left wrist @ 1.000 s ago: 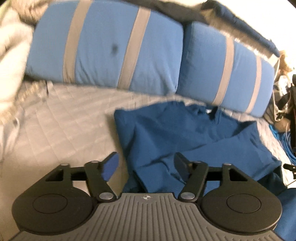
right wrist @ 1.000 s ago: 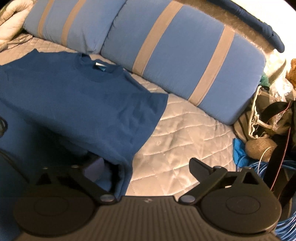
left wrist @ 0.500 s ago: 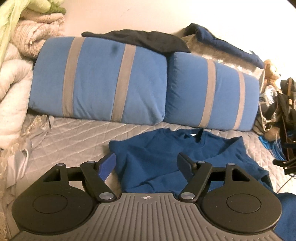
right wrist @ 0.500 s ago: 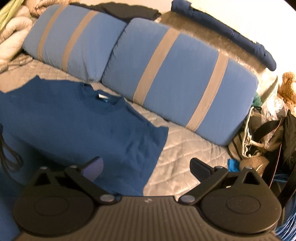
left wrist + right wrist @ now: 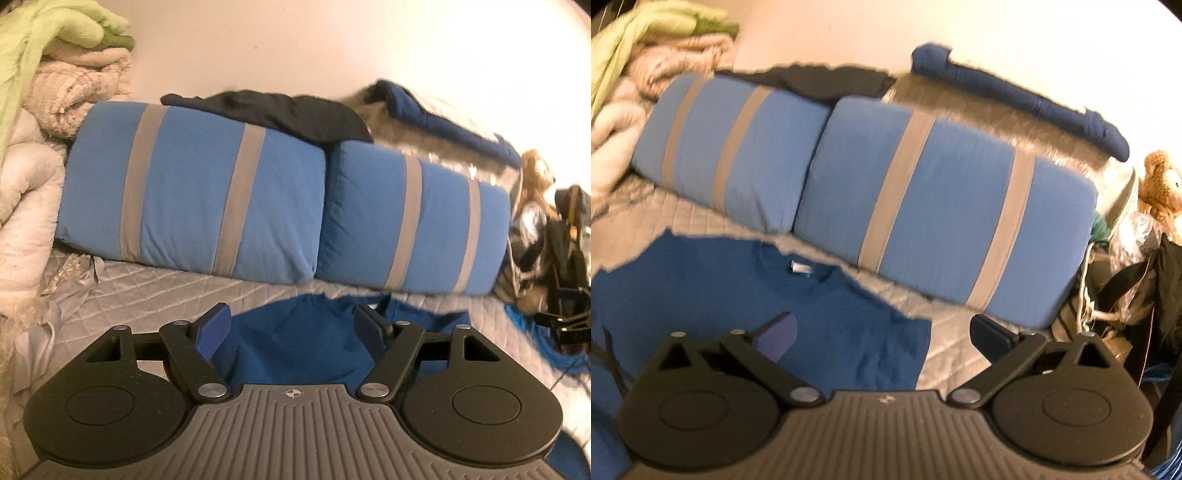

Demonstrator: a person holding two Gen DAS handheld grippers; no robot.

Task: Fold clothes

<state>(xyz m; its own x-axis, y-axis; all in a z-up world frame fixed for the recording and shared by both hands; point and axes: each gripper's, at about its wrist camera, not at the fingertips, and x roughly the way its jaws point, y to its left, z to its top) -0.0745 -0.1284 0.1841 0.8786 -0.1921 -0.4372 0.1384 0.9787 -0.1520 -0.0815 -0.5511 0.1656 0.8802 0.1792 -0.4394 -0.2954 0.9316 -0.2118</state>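
A dark blue T-shirt [image 5: 746, 295] lies spread on the grey quilted bed [image 5: 953, 350], its collar and white label toward the pillows. In the left wrist view the same T-shirt [image 5: 306, 339] shows below and between the fingers, well beneath them. My left gripper [image 5: 293, 325] is open and holds nothing. My right gripper [image 5: 882, 334] is open wide above the shirt's right sleeve edge, with nothing between its fingers. Both grippers hang above the bed, tilted somewhat downward.
Two blue pillows with grey stripes [image 5: 207, 206] [image 5: 942, 221] lean against the wall. Dark garments [image 5: 280, 110] lie on top of them. Piled blankets [image 5: 44, 122] stand at the left. A teddy bear [image 5: 1161, 184], bags and blue cables [image 5: 532, 332] crowd the right side.
Both grippers have risen and tilted up away from the shirt; the wall and pillow tops have come into view. The right gripper's left finger, earlier under the shirt's edge, is now clear of it.
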